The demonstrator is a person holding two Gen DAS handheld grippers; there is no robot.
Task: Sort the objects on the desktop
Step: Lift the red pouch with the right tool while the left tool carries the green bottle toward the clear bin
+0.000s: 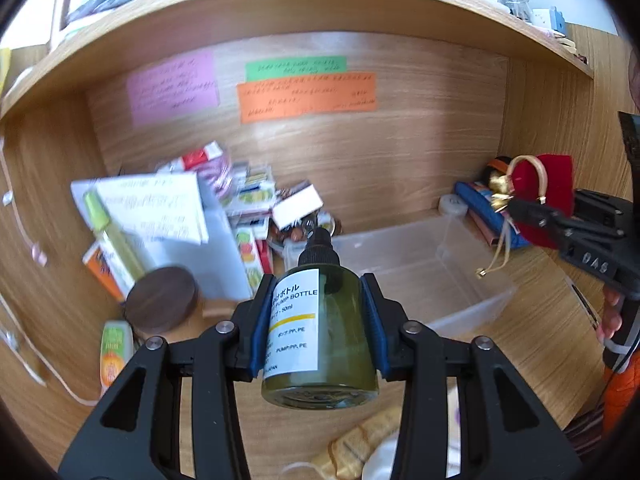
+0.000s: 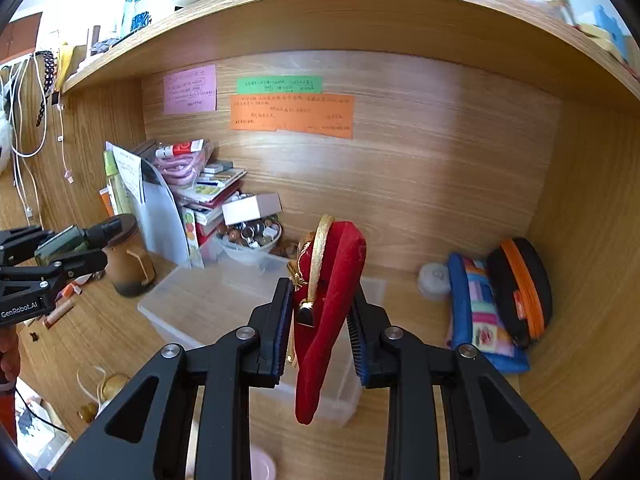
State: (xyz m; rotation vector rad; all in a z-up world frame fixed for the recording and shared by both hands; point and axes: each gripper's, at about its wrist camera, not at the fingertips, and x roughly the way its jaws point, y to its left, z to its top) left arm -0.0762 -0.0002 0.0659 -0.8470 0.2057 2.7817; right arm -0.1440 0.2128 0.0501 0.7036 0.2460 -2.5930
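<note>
My left gripper (image 1: 318, 320) is shut on a green pump bottle (image 1: 320, 332) with a white label and black cap, held in the air before a clear plastic bin (image 1: 424, 276). My right gripper (image 2: 320, 328) is shut on a red velvet pouch (image 2: 332, 312) with a gold cord and gold bells, held above the same bin (image 2: 224, 304). The right gripper (image 1: 520, 210) with the pouch (image 1: 552, 196) shows at the right of the left wrist view. The left gripper (image 2: 86, 248) with the bottle (image 2: 66, 242) shows at the left of the right wrist view.
A pile of books, papers and boxes (image 2: 200, 196) and a bowl of small items (image 2: 250, 240) stand at the back left. A brown wooden jar (image 2: 128, 256) is at the left. A blue pencil case (image 2: 480, 312) and a black-orange case (image 2: 520, 288) lie at the right.
</note>
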